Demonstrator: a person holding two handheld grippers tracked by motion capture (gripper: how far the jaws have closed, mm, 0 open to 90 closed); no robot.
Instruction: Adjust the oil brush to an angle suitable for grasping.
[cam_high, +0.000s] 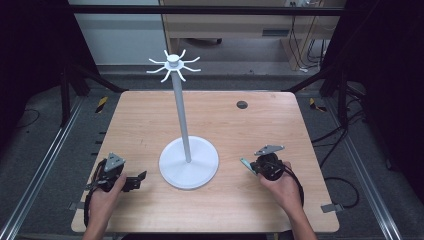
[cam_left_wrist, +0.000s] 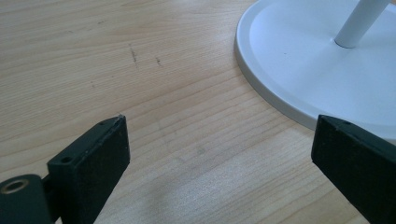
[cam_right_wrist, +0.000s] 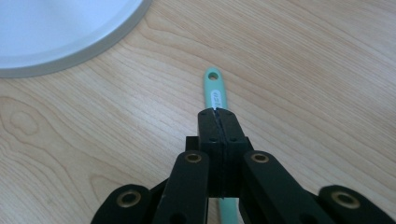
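Two grippers at the near edge of the table (cam_high: 150, 105), one either side of the white stand (cam_high: 188, 162), whose round base sits near mid-table, toward the near edge.

Right gripper (cam_right_wrist: 218, 112): jaws pressed together on a slim mint-green handle (cam_right_wrist: 215, 91), pinching it partway along its length. The free end, with a hanging hole and a small white label, pokes out past the jaw tips. In the high view the same green piece (cam_high: 246, 164) juts from the right gripper toward the stand base, close above the table near its near-right corner. What lies at the handle's other end cannot be told.

Left gripper (cam_left_wrist: 219, 154): jaws spread wide, nothing between them, beside the base rim.

Judgement: handle looks light, stiff, smooth plastic; likely slippery and prone to pivot in a narrow pinch. Hold away from the hole, leaving it free for a hook (cam_high: 191, 59).
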